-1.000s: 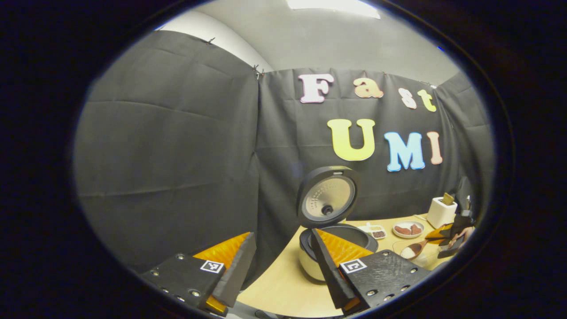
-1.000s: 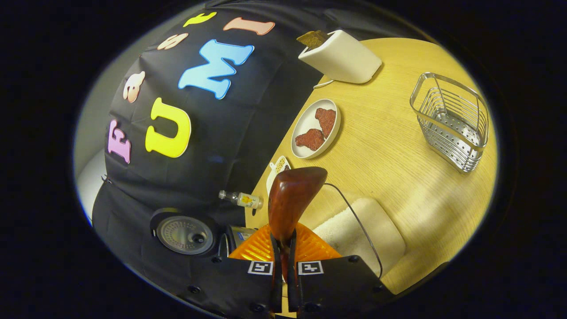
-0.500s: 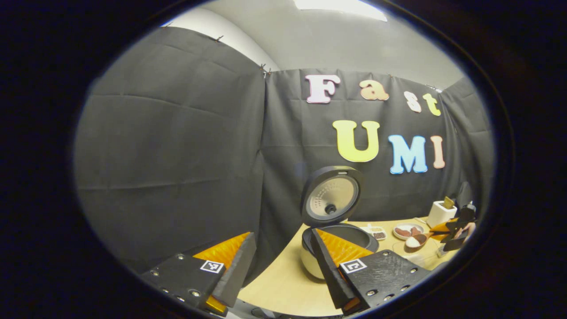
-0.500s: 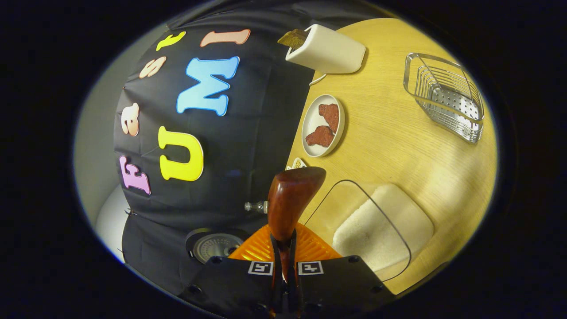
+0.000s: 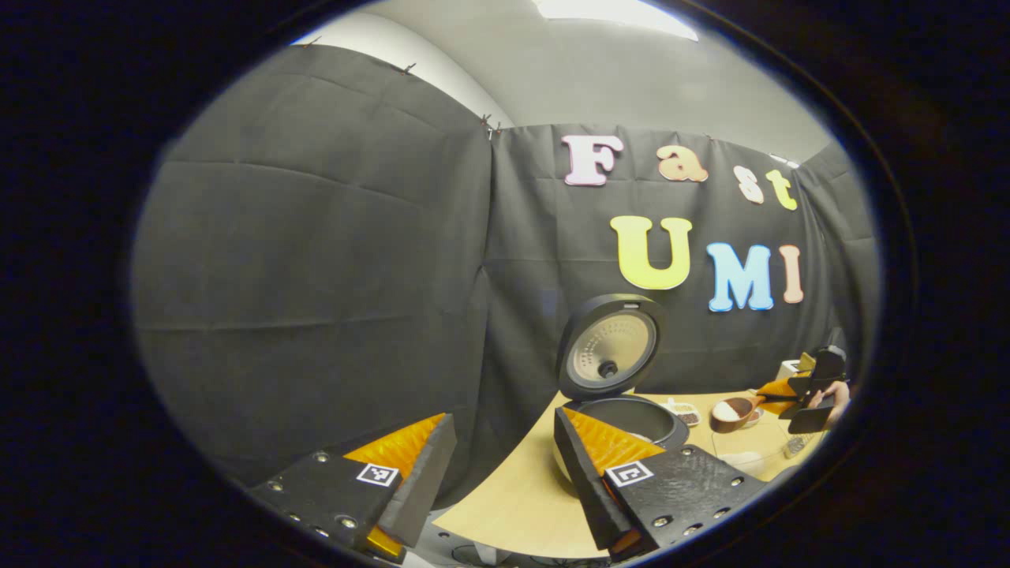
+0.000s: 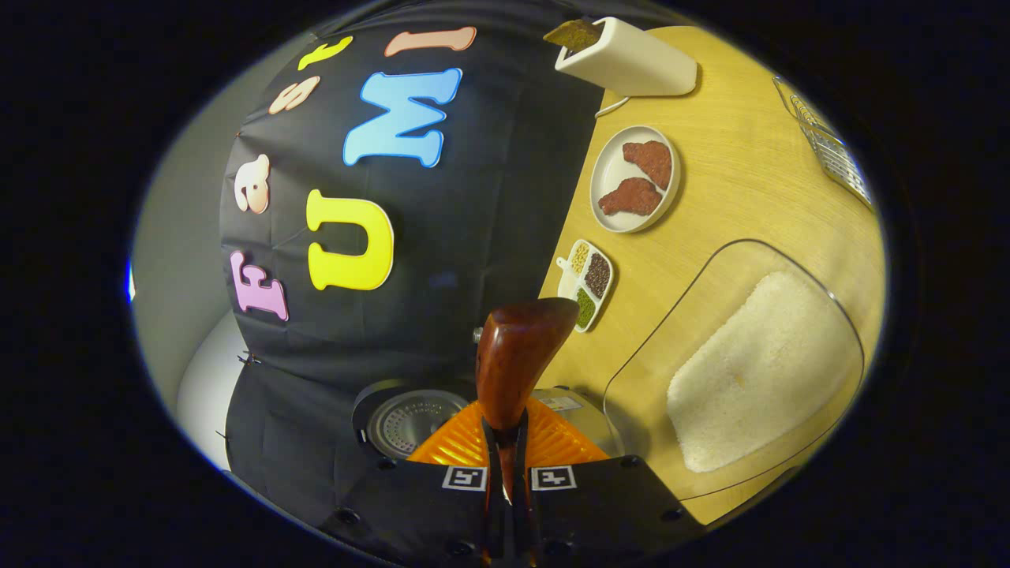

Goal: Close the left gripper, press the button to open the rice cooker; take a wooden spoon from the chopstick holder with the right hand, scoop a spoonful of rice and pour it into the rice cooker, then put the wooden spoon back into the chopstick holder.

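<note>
Left gripper (image 5: 497,473): bottom of the left gripper view, fingers spread wide apart with nothing between them.
Right gripper (image 6: 506,481): bottom centre of the right gripper view, fingers pressed together on the handle of the wooden spoon (image 6: 517,359); in the left gripper view it sits at the far right edge (image 5: 805,392).
Wooden spoon: bowl carries white rice in the left gripper view (image 5: 730,412), held just right of the rice cooker.
Rice cooker (image 5: 623,422): lower centre-right on the desk (image 5: 505,505), lid (image 5: 611,347) standing up open.
Rice container (image 6: 757,371): clear tub, lower right of the right gripper view, rice heaped at one side.
Chopstick holder (image 6: 828,142): wire basket, upper right edge.
Plate (image 6: 635,179): two reddish pieces, upper centre-right.
Divided dish (image 6: 588,284): beside the plate, nearer the spoon.
</note>
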Demonstrator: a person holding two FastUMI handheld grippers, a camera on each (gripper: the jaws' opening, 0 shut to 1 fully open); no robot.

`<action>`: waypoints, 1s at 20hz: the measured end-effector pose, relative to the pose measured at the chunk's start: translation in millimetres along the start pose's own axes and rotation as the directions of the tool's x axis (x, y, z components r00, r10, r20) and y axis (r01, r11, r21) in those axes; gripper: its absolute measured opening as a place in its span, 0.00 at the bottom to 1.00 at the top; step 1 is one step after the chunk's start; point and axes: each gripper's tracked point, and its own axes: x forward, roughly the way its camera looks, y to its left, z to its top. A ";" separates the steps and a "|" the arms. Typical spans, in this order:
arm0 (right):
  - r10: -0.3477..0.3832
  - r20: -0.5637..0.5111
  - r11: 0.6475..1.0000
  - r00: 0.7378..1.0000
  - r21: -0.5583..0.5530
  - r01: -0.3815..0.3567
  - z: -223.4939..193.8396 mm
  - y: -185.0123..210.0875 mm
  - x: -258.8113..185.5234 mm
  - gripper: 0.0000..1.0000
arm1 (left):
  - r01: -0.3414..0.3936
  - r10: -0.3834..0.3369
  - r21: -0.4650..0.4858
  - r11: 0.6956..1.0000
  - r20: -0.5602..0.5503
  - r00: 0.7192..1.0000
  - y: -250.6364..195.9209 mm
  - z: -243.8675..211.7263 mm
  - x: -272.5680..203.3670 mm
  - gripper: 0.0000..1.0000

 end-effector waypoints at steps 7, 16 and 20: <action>0.028 -0.078 0.997 0.997 -0.069 -0.033 -49.3 35.8 49.7 0.06 | -0.061 0.061 -0.012 0.998 -0.002 0.998 29.4 -5.8 -13.0 0.77; -0.042 -0.133 0.955 0.990 -0.296 0.000 -103.8 45.5 112.4 0.06 | -0.138 0.136 -0.045 0.989 -0.040 0.990 62.9 -22.4 -21.2 0.77; -0.091 -0.124 0.879 0.988 -0.477 0.021 -118.3 42.1 130.0 0.06 | -0.164 0.161 -0.046 0.985 -0.046 0.986 72.4 -27.0 -21.2 0.80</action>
